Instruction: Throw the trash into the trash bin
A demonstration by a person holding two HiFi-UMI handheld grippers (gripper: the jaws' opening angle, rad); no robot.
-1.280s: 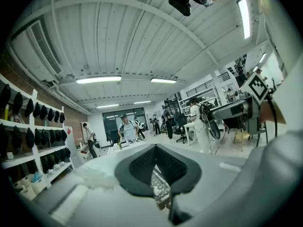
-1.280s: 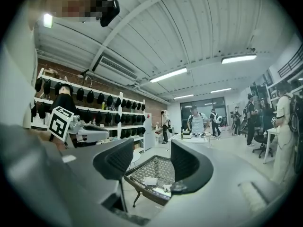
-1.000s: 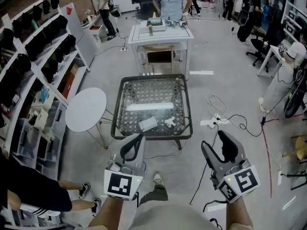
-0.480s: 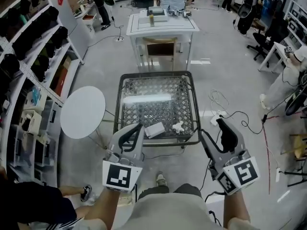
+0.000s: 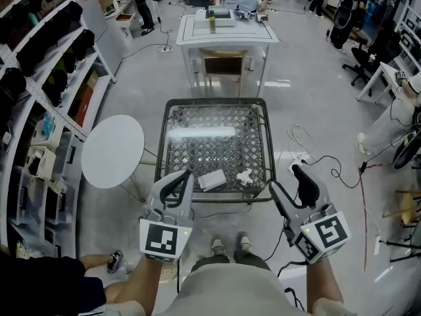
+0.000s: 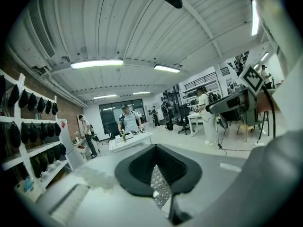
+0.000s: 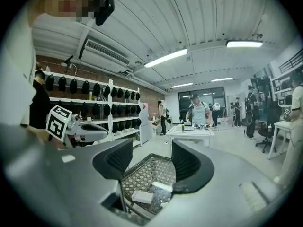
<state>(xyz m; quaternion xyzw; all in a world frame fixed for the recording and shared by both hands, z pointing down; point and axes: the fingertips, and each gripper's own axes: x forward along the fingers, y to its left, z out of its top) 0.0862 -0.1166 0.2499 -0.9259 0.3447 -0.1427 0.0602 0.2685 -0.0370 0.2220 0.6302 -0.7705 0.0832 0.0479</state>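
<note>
The left tool (image 5: 182,176) is fully closed and holds nothing; the right tool (image 5: 289,184) stands open, also empty. A white box (image 5: 212,179) and a small white scrap (image 5: 245,176) lie by the surface's (image 5: 214,102) near edge.

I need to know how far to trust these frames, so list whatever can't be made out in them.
- Trash bin: none can be picked out in any view.
- Small white scrap on the mesh table: head view, too small to identify; right gripper view, partly behind the right gripper's jaw.
- White packet: any print too small, both views.
- Left gripper view: the shut left gripper blocks the table except a sliver.
</note>
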